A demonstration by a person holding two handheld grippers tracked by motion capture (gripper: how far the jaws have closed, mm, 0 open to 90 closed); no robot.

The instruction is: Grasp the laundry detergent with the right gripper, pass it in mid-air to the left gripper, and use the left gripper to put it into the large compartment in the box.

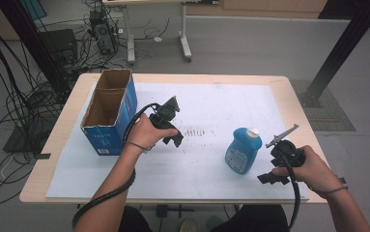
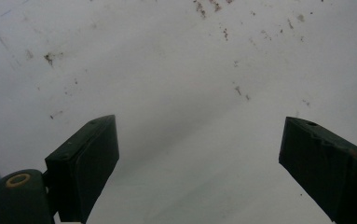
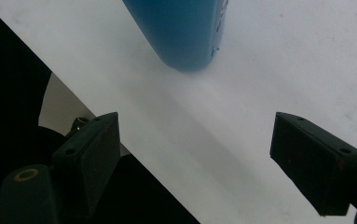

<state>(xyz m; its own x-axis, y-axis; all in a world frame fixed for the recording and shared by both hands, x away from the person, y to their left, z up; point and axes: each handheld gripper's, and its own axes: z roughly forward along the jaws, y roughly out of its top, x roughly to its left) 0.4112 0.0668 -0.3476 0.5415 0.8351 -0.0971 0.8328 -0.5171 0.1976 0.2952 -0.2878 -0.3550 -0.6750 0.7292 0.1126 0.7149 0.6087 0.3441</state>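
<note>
My right gripper [image 1: 271, 178] sat at the table's five o'clock, jaws wide with nothing between them, the bottle [image 1: 243, 151] lying just beside it at its ten o'clock (white cap pointing away from me). My left gripper [image 2: 199, 163] gaped empty too, over the sheet [image 1: 211, 104] near the box [image 1: 109, 112].

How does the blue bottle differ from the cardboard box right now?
The blue bottle is rounded plastic with a white cap; the cardboard box is squared, open-topped and larger. The bottle lies near the right tool, the box beside the left tool. Both are blue outside and rest on the white sheet.
</note>
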